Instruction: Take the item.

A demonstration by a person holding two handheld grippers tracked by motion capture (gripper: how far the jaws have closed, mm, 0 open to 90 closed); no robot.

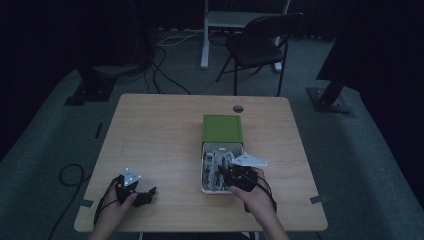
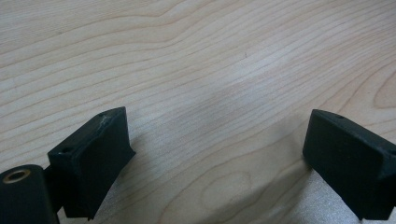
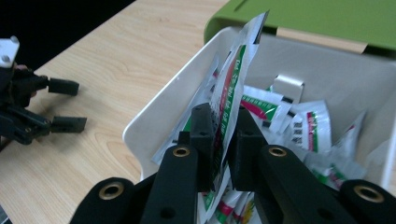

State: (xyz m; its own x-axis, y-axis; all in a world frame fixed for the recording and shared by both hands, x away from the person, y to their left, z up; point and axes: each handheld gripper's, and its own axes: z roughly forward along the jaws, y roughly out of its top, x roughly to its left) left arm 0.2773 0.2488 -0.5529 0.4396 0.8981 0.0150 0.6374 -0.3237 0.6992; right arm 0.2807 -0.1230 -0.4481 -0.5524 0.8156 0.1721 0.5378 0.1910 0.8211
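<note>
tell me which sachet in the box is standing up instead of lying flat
The sachet pinched in the right gripper stands upright above the white box; the other sachets lie loose inside.

A white sachet [image 3: 232, 88] with red and green print stands upright, pinched above the white box [image 3: 159, 102] of sachets near the worktop's front edge

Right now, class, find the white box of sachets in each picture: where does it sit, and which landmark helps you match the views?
High view: the white box sits right of the table's centre, under the right claw.
Left gripper view: not in it.
Right gripper view: it spans the centre and right.
Shared landmark: the green lid at the box's far end.
</note>
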